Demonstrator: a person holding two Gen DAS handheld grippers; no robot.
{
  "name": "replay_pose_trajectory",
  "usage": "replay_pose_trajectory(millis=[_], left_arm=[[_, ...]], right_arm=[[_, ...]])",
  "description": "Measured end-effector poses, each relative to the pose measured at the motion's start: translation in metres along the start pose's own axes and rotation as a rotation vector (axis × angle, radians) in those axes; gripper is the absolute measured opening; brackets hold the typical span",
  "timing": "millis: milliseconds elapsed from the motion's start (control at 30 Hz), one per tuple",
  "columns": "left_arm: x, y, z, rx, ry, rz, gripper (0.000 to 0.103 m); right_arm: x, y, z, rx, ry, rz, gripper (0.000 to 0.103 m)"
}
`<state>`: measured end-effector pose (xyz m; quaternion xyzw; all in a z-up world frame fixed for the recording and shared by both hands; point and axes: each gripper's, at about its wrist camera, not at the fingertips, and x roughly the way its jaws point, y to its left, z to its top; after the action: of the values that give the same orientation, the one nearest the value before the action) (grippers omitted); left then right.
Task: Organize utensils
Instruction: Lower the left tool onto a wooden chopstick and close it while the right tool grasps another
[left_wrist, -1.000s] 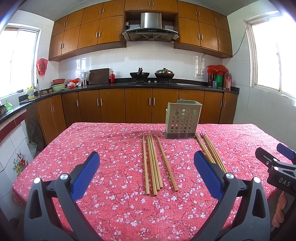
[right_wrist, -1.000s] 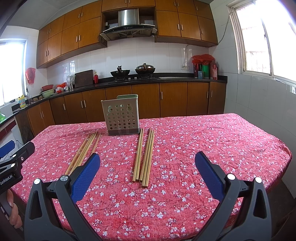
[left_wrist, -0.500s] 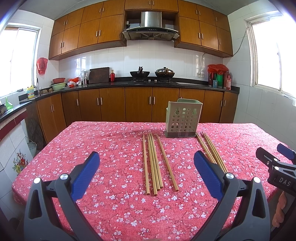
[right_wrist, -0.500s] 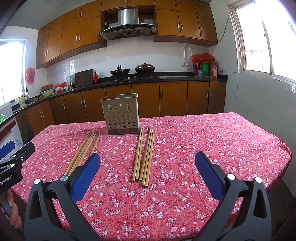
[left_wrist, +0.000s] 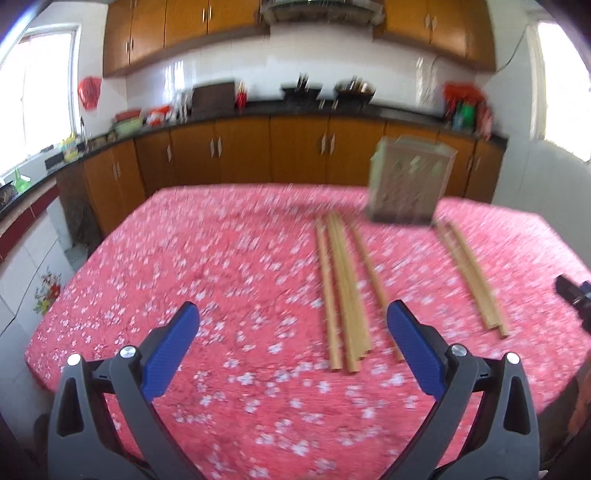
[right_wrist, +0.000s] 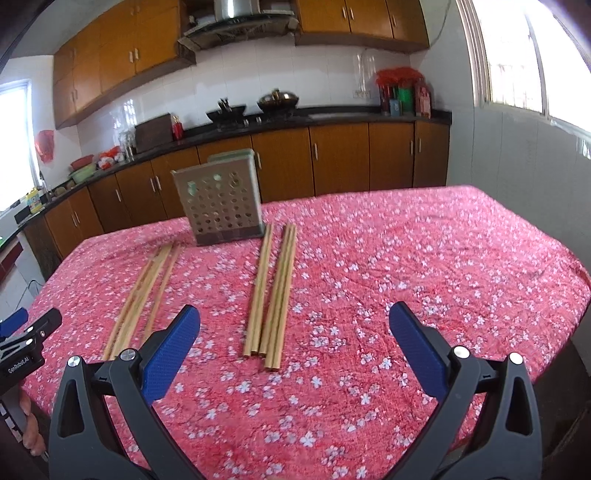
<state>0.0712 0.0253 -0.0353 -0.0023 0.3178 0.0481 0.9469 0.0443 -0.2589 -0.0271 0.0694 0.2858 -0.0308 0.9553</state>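
Two groups of bamboo chopsticks lie on the red floral tablecloth. In the left wrist view, which is blurred, the left group (left_wrist: 343, 291) lies just ahead of my open left gripper (left_wrist: 291, 325), and the right group (left_wrist: 471, 277) is further right. A perforated grey-green utensil holder (left_wrist: 408, 184) stands upright behind them. In the right wrist view, my open right gripper (right_wrist: 293, 325) hovers over the near ends of the right group (right_wrist: 275, 291); the left group (right_wrist: 146, 291) lies to its left, the holder (right_wrist: 221, 205) behind. Both grippers hold nothing.
The tablecloth (right_wrist: 424, 280) covers the whole table, with its edges near on both sides. The other gripper's tip shows at the frame border (left_wrist: 574, 291) (right_wrist: 27, 339), with a hand below it. Kitchen counters and wooden cabinets (right_wrist: 332, 155) run behind the table.
Both grippers have tilted down and moved forward toward the table; the chopsticks now lie closer to the fingertips. The left wrist view is motion-blurred. Nothing was grasped.
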Motion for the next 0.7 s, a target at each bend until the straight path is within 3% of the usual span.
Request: replay_pose_trajectory(millis=[100, 267, 367, 500, 600, 700], left_arm=[[0.031, 0.012, 0.006, -0.039, 0.103, -0.019, 0.099], [0.064, 0.02, 0.013, -0.042, 0.176, -0.005, 0.099], [0.076, 0.016, 0.016, -0.019, 0.207, -0.009, 0.084], [0.09, 0.011, 0.017, -0.004, 0.241, -0.031, 0.066], [0.098, 0.006, 0.018, 0.007, 0.262, -0.058, 0.058], [0.103, -0.001, 0.018, 0.019, 0.277, -0.082, 0.049]], right_arm=[[0.026, -0.008, 0.01, 0.032, 0.062, -0.025, 0.094], [0.078, -0.016, 0.017, 0.097, 0.242, 0.036, 0.052], [0.099, -0.012, 0.013, 0.093, 0.31, 0.068, 0.036], [0.115, -0.004, 0.008, 0.085, 0.376, 0.103, 0.023], [0.115, 0.002, 0.005, 0.068, 0.378, 0.13, 0.016], [0.116, 0.008, 0.004, 0.021, 0.377, 0.097, 0.008]])
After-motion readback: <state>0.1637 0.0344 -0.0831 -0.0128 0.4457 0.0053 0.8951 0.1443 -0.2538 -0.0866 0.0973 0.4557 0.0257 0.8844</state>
